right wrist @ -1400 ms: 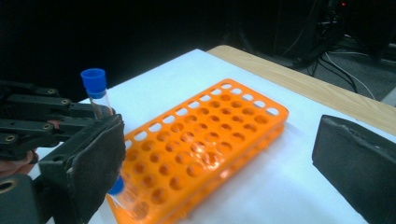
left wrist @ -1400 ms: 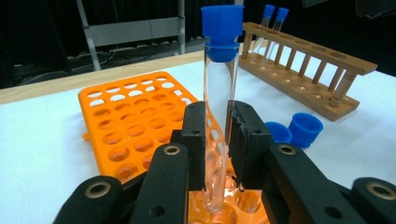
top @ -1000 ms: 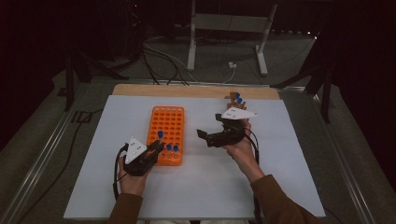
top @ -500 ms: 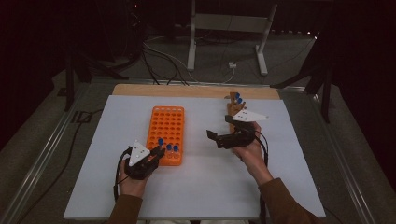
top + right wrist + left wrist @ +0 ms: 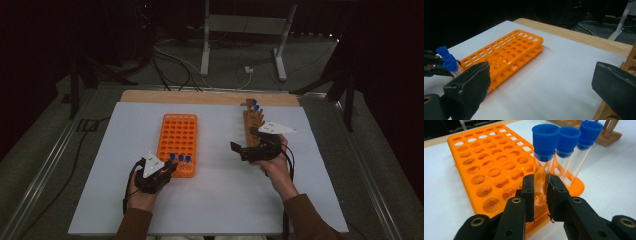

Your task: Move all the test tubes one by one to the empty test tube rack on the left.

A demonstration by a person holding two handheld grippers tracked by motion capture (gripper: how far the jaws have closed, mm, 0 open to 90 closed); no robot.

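Gripping a blue-capped tube (image 5: 543, 165) at the near end of the orange rack (image 5: 176, 141), the left gripper (image 5: 165, 170) is clamped low; tugging sideways could tip the rack. The right gripper (image 5: 247, 142) hangs open, empty, beside the wooden stand (image 5: 251, 119).

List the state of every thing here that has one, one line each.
Left gripper: shut on the nearest blue-capped clear tube, fingers pressing its sides.
Right gripper: open, nothing between its fingers.
Nearest blue-capped clear tube: upright in the rack, capped.
Other two blue-capped tubes: upright in the same row, capped.
Orange plastic tube rack: flat on the white board, most holes empty.
Wooden rack: holds two blue-capped tubes.
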